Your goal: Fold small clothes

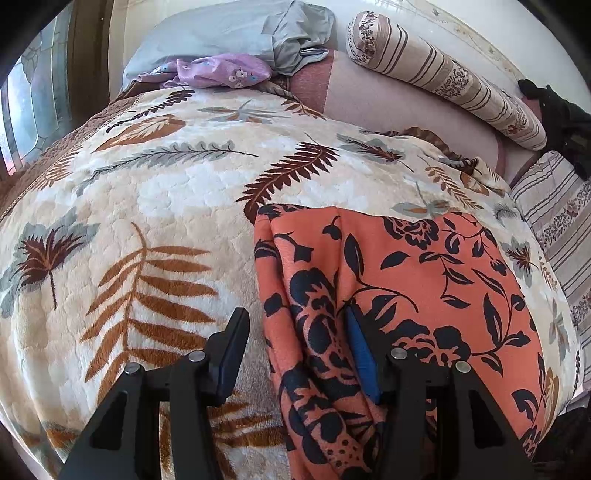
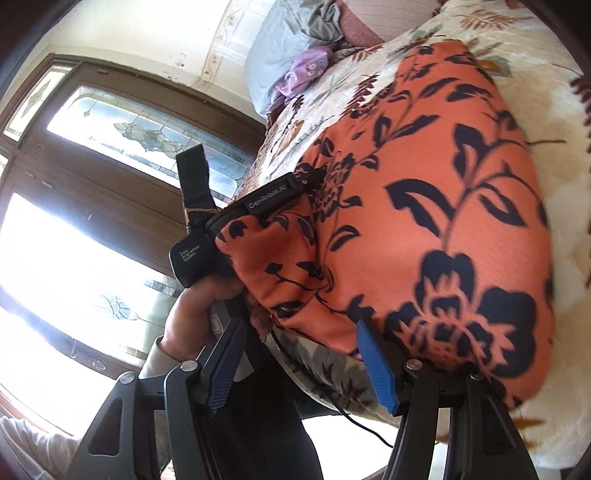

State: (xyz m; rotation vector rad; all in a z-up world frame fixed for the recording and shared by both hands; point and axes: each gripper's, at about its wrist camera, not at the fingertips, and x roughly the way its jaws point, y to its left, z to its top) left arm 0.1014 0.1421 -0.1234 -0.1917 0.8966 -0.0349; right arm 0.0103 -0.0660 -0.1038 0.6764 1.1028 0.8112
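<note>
**Orange garment partly folded on the bed; jaws apart on both sides**

Orange floral garment (image 1: 424, 280) lies on the leaf-patterned fleece blanket (image 1: 147, 192), toward the near right part of the bed. I judge the fold as begun but not finished: along the garment's left edge the cloth is doubled and bunched into a thick roll, while the right portion lies fairly flat in a single spread. No neat, compact stack is visible.

Left gripper (image 1: 295, 350): jaws stand moderately apart. The bunched left edge of the garment runs up between the fingers, lying against the right finger; the left finger stands clear of it over the blanket. I see no pinch, so I record it as not gripping.

Right gripper (image 2: 303, 365): jaws likewise apart, at the near edge of the garment. Nothing is clamped between the pads; the right finger sits at or under the cloth's hem, contact uncertain. In this view the person's hand (image 2: 192, 314) holds the other tool's handle, with cloth draped over it.

Remaining: flatten the bunched edge and complete further folds. A purple flowered cloth (image 1: 210, 70) waits at the far end by the blue-grey pillow (image 1: 207, 33), seemingly unfolded.
</note>
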